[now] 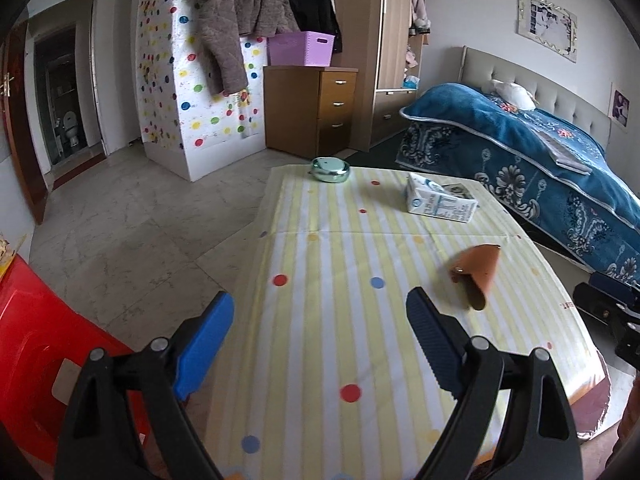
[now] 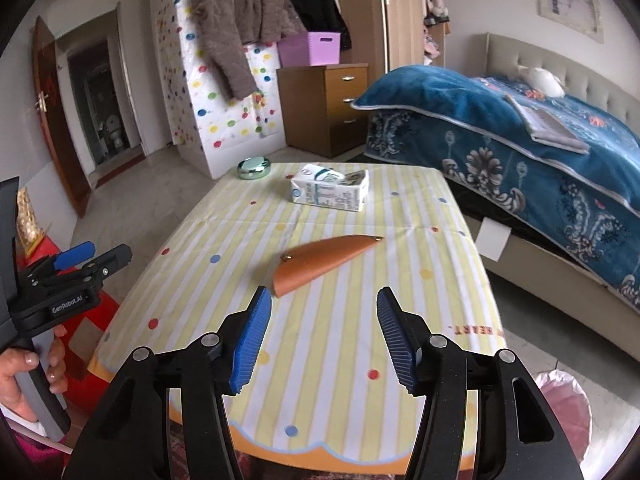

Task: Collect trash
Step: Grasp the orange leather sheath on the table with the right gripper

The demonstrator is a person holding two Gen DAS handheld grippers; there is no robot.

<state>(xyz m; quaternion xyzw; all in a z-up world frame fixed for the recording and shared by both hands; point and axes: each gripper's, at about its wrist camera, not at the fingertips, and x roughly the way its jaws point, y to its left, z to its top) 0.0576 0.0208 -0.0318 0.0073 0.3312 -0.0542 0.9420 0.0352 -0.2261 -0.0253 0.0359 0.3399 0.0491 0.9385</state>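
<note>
While both stay apart, orange pouch [image 2: 320,262] lies just beyond right gripper [image 2: 322,320].

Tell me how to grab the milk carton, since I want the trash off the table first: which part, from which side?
Grip the carton across its narrow body, coming from above with the right gripper, which faces it more squarely. It lies flat on its side on the tablecloth, long faces exposed, so fingers probably fit down either side. Avoid the opened spout end, likely to crush.
</note>
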